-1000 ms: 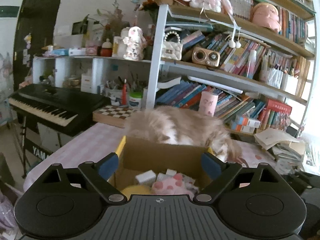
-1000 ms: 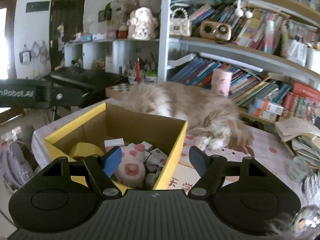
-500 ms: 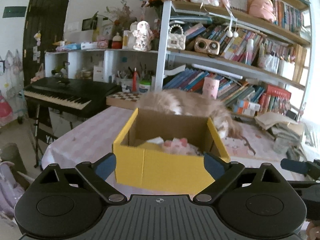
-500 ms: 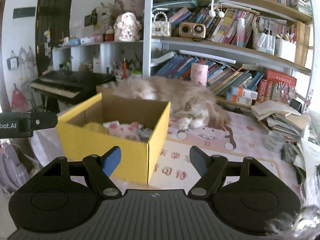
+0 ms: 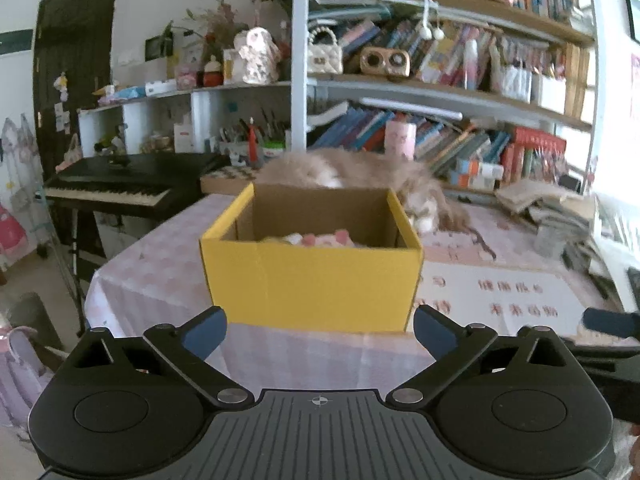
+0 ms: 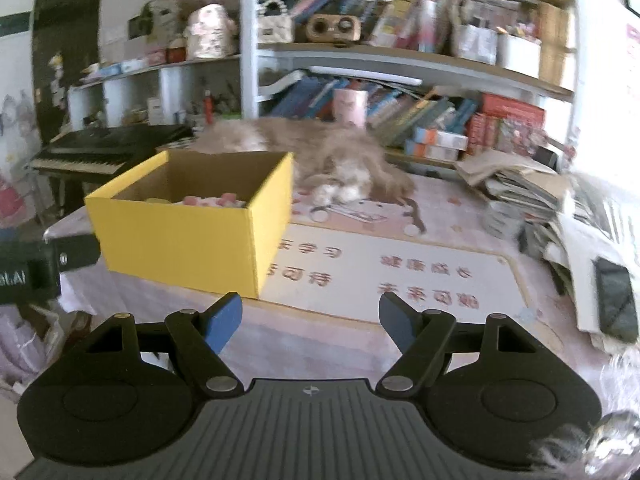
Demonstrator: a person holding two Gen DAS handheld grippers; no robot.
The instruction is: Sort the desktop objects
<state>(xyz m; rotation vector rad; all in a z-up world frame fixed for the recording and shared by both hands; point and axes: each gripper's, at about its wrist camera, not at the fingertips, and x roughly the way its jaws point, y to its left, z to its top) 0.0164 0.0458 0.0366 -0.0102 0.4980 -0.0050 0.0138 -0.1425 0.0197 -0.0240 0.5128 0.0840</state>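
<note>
Box (image 5: 312, 276), one, yellow, sits on the table (image 5: 160, 264), pink items inside. Two grippers, left (image 5: 320, 330) and right (image 6: 310, 316), gape empty near it. Only the right view shows the dark case (image 6: 616, 304) far right.

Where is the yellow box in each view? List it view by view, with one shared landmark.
Left wrist: yellow box at centre, straight ahead of the open claw.
Right wrist: yellow box left of centre, seen corner-on.
Shared landmark: the fluffy cat lying behind the box.

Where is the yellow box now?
In both wrist views, the yellow box sits on the table's left part, just before the fluffy cat.
</note>
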